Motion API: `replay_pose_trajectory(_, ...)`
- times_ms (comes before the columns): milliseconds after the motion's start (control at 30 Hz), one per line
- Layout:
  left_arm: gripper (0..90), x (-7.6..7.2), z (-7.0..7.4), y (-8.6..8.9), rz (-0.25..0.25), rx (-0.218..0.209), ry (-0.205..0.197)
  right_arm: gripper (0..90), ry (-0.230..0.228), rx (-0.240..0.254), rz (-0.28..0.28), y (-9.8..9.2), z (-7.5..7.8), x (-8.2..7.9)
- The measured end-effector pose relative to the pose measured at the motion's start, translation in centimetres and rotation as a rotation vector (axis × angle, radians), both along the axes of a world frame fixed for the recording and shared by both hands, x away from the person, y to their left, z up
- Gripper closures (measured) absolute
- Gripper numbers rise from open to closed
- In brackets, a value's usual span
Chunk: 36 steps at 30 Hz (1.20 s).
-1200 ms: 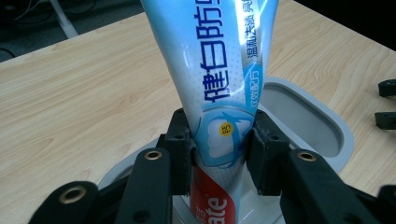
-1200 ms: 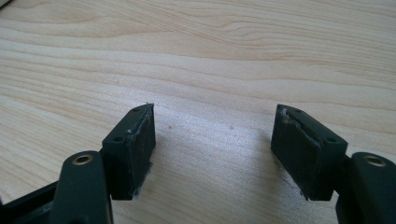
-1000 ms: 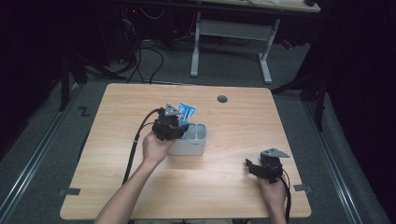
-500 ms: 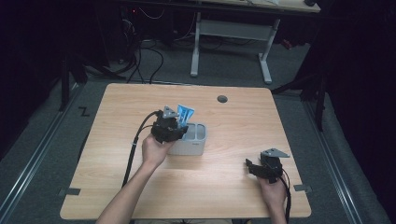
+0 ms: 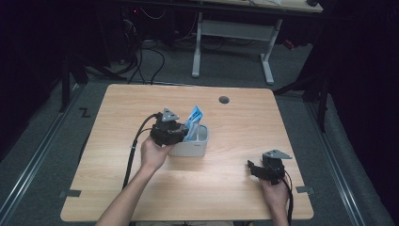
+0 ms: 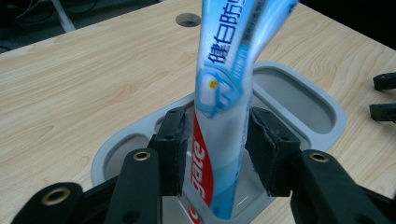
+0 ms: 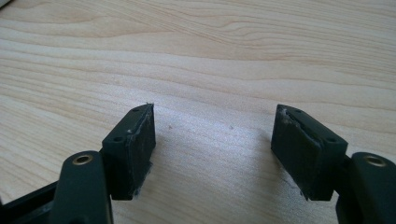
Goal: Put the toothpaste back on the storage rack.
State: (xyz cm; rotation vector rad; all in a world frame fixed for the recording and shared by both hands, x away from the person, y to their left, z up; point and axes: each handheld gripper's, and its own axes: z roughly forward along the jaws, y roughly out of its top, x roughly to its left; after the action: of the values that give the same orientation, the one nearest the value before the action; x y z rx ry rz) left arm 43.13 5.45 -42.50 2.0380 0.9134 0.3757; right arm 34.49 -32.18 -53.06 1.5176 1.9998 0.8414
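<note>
Blue-and-white toothpaste tube (image 6: 224, 107) stands upright in my grey holder (image 6: 299, 100) mid-surface (image 5: 235, 188). My left gripper (image 6: 215, 154) has just been opening; its jaws flank the tube, barely apart from it. My right gripper (image 7: 212, 149) rests wide open, well apart.

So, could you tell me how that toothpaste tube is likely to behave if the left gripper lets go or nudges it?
The toothpaste tube stands nearly upright in the grey holder, tall above its rim, so it would probably lean against the slot rather than fall out. Its glossy skin looks slippery and soft. The left gripper has just been opening, tube between its jaws.
</note>
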Motion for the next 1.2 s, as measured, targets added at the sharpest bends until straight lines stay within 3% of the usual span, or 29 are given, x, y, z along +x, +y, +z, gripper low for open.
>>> replay_pose_trajectory(533, 55.3, -0.6, 1.0, 1.4, 0.019, -0.046, -0.035, 30.6, 0.0, -0.001, 0.001, 0.0, 0.0, 0.0)
replay_pose_trajectory(1200, 51.2, -1.3, 1.9, 4.1, 0.068, -0.059, -0.078, 30.6, 0.0, -0.001, 0.0, 0.0, 0.0, 0.0)
